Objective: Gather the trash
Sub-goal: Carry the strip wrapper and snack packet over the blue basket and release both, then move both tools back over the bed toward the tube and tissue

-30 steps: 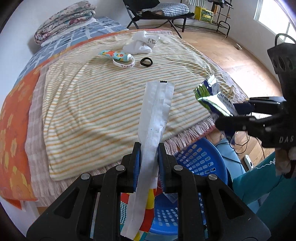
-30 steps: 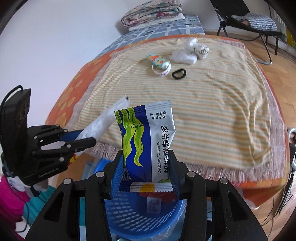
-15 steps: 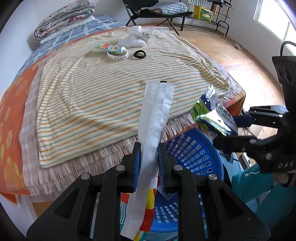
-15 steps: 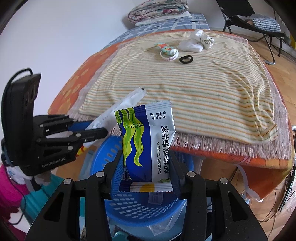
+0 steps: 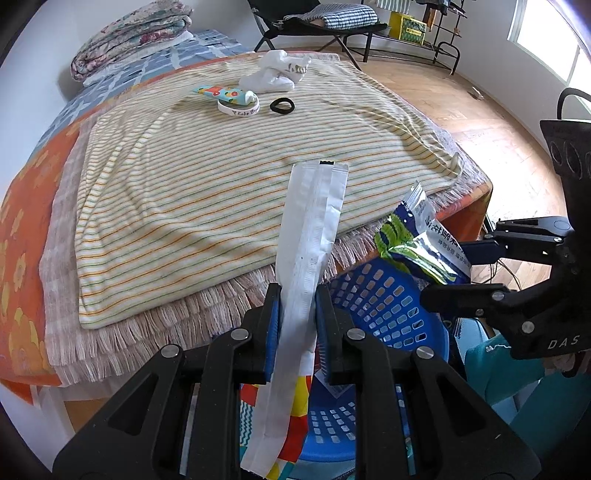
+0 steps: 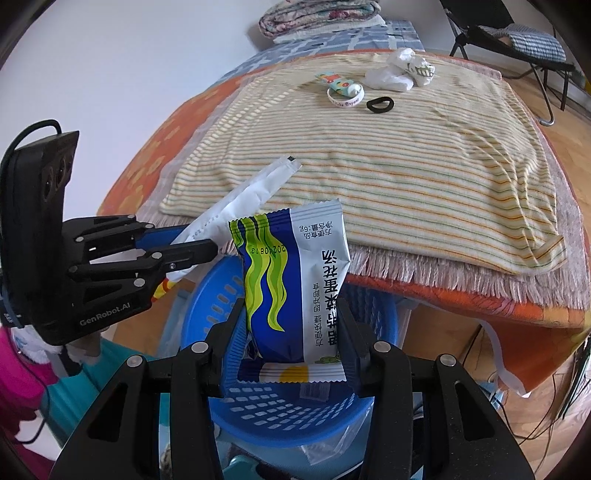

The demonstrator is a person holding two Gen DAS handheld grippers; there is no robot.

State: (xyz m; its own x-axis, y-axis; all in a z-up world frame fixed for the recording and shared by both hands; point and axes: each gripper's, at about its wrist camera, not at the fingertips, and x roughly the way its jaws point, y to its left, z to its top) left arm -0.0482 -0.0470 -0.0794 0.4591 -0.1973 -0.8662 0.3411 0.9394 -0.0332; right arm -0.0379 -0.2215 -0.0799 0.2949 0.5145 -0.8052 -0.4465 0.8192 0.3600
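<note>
Just above the perforated blue plastic basket [image 6: 295, 417], pinching trash: left gripper [image 5: 295, 325] clamping a long, flat white paper wrapper [image 5: 306, 258], right gripper [image 6: 291, 332] squeezing a glossy blue-and-green snack packet [image 6: 295, 280]. Beyond, spreading over the bed: a striped, fringed cotton blanket [image 5: 221, 177], bearing a tube [image 5: 225, 94], white wristband [image 5: 238, 108], black hair tie [image 5: 282, 106], crumpled white bag [image 5: 273, 75]. Farther, showing wooden floor [image 5: 480, 122], folding chair [image 5: 325, 22].

Blue basket [image 6: 258, 417] mouth open below both claws — clear drop. Bed edge [image 6: 443, 273] crowds its far side; left claw [image 6: 207, 242] and right claw [image 5: 454, 269] sit close together.
</note>
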